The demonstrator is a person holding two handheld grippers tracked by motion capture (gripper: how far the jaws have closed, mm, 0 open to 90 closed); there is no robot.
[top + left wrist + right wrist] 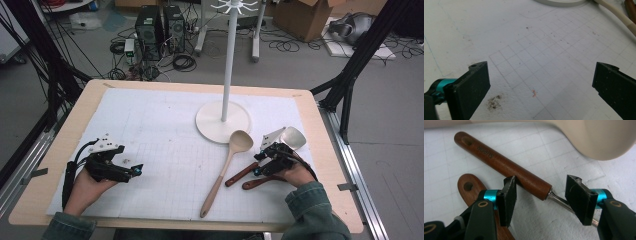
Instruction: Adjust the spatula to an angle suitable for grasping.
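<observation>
Right gripper [261,165] over two brown-handled utensils [243,174].

Both claws low, jaws apart

Left claw [136,171] rests in the hand, jaws wide; right claw [257,164] points left with its jaws spread partway, pads pressing on nothing.

I can read one marking: a short word stamped in dark letters along the round reddish-brown wooden handle [501,165], near its hole end. It sits upside down in my right gripper view and looks like "SUPOR", though I can't be sure of each letter.
</observation>
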